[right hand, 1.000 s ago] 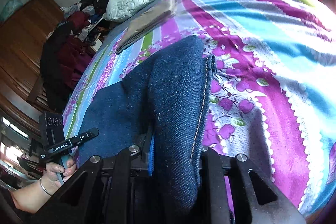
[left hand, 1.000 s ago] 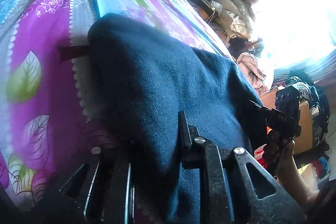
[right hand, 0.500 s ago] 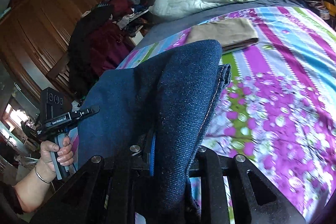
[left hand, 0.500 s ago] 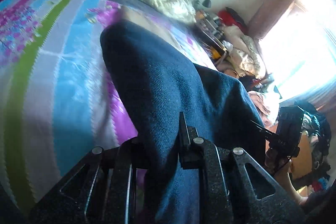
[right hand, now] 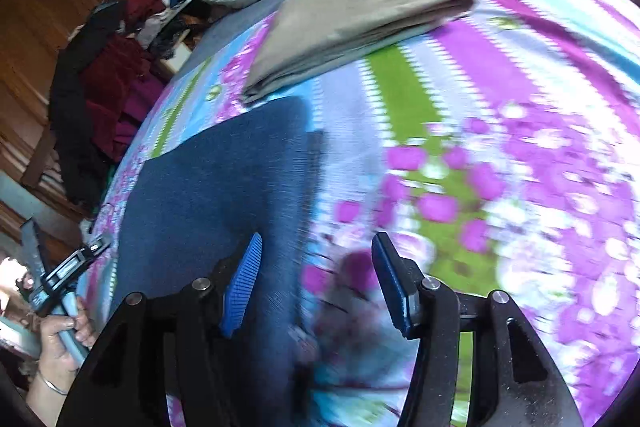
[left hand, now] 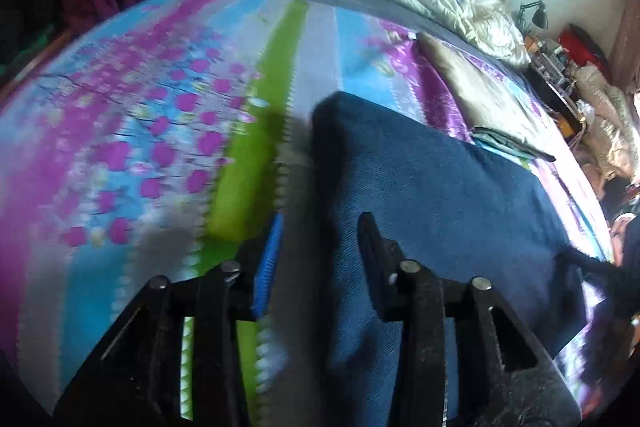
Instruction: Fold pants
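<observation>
Bedroom; striped floral bedspread (left hand: 120, 155). Blue pants (left hand: 432, 187) lying folded flat. Left gripper (left hand: 316, 259) and right gripper (right hand: 316, 279): jaws spread, gripping nothing. Fold apparently complete.

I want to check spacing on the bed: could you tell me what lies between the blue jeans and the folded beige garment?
Only a narrow strip of patterned bedsheet separates the jeans from the beige garment, clearest in the right wrist view.

The pants (left hand: 432, 195) — dark blue denim, folded into a flat rectangle — lie on the striped purple, blue and green bedspread (left hand: 160, 131), their far edge near a folded tan cloth (right hand: 352, 19).
</observation>
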Demonstrator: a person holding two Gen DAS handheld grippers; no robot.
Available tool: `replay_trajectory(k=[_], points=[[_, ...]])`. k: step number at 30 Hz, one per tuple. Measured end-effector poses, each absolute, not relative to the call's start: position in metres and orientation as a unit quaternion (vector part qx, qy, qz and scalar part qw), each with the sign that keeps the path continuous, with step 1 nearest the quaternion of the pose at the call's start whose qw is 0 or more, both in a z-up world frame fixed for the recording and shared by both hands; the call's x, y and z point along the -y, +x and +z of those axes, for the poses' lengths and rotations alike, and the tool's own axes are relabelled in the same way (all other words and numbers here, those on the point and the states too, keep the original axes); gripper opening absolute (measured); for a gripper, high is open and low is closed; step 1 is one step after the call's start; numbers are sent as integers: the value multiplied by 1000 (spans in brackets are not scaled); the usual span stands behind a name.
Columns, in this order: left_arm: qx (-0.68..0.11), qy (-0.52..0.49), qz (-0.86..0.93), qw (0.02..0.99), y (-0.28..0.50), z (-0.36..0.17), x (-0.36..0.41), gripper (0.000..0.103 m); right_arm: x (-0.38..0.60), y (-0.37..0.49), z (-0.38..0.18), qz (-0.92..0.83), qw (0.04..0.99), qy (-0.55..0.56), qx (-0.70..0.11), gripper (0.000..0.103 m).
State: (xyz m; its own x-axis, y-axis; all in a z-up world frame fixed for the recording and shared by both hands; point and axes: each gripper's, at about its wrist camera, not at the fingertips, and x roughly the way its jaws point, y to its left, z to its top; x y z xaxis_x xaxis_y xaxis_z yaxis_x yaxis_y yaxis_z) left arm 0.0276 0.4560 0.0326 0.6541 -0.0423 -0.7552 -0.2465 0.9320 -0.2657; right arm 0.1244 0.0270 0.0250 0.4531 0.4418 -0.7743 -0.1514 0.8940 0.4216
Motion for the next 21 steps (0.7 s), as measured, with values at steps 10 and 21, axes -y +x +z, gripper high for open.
replay_trajectory(k=[10, 21], points=[[-328, -125, -3, 936, -42, 75, -376, 71, -72, 20, 110, 242, 884, 97, -389, 45], [-412, -14, 23, 911, -55, 31, -339, 71, -90, -20, 73, 207, 855, 43, -473, 7]])
